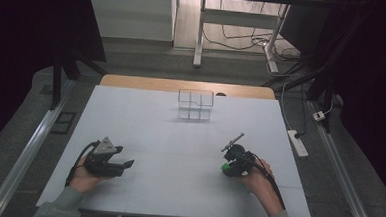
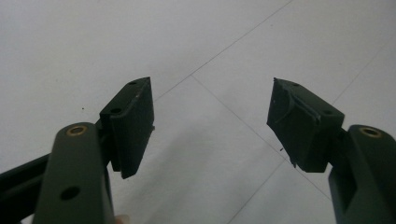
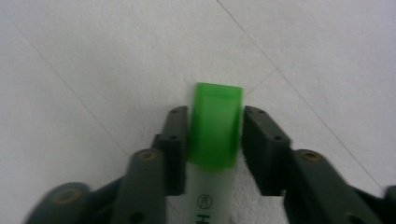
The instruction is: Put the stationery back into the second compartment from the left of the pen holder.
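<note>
Right tongs (image 1: 226, 166): held in the person's right hand (image 1: 257, 179), which enters from the 5 o'clock corner of the high view. The tool is tipped nose-down toward the counter (image 1: 179, 138). In the right gripper view the jaws are closed against both sides of the green cap of a highlighter (image 3: 215, 126); the pen's white barrel with dark lettering runs back between the jaws toward 6 o'clock. In the high view the green cap sits at the tool's 7 o'clock side, low over the counter surface.

Left tongs (image 1: 123, 160): held in the left hand (image 1: 84, 179) at the 7 o'clock part of the counter, resting low and roughly level, jaws pointing toward 3 o'clock. In the left gripper view the jaws stand wide apart with nothing between them.

Clearance: the two tools are well apart, with bare counter between them. A clear compartment box (image 1: 195, 104) stands near the far edge at 12 o'clock, well apart from both tools. The right hand lies near the counter's near edge and not far from its 3 o'clock edge.
</note>
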{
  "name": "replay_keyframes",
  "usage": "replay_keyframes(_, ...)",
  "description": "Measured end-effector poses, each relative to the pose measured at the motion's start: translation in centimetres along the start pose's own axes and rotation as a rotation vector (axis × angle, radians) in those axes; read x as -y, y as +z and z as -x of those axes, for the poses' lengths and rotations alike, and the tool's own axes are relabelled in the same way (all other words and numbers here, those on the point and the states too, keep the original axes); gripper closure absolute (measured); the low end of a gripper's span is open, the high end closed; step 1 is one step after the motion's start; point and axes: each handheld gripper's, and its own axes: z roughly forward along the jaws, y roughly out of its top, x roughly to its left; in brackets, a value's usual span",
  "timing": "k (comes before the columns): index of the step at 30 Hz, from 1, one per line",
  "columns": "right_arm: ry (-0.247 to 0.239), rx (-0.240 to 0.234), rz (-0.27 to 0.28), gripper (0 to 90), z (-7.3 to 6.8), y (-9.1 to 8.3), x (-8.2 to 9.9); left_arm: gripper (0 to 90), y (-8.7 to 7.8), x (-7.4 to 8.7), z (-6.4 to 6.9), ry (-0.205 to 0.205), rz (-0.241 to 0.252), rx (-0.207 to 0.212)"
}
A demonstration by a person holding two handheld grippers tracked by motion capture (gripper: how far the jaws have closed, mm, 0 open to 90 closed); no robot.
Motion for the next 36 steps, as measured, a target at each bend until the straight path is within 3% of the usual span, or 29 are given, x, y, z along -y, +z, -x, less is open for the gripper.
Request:
replay_keyframes(11,-0.002,-0.012,0.003,66.7,0.1,-0.2,0.1,31.8,-0.1,0.0,-0.1,-0.002,0.004,0.0)
replay_keyframes(14,0.001,-0.027,0.027,66.7,0.2,-0.7,0.1,31.7,-0.1,0.0,-0.1,-0.003,0.004,-0.001)
replay_keyframes(17,0.005,-0.027,0.079,66.7,0.3,-1.7,0.2,31.8,-0.2,0.0,-0.1,-0.002,0.006,-0.002)
replay_keyframes(18,0.009,-0.027,0.128,66.7,0.4,-2.6,0.3,31.8,-0.2,0.0,-0.1,-0.002,0.007,-0.002)
replay_keyframes(19,0.009,-0.027,0.128,66.7,0.4,-2.6,0.3,31.8,-0.2,0.0,-0.1,-0.002,0.007,-0.003)
replay_keyframes(20,0.011,-0.023,0.167,66.7,0.5,-3.3,0.4,31.8,-0.2,0.0,-0.1,-0.002,0.008,-0.003)
replay_keyframes(21,0.011,-0.023,0.167,66.7,0.5,-3.3,0.4,31.8,-0.2,0.0,-0.1,-0.003,0.008,-0.003)
replay_keyframes(28,0.03,-0.013,0.304,66.7,1.1,-5.6,0.9,31.8,-0.2,0.0,-0.1,-0.003,0.008,-0.004)
replay_keyframes(36,0.048,-0.017,0.376,66.6,1.3,-6.6,1.2,31.8,-0.2,0.0,-0.1,-0.001,0.01,-0.005)
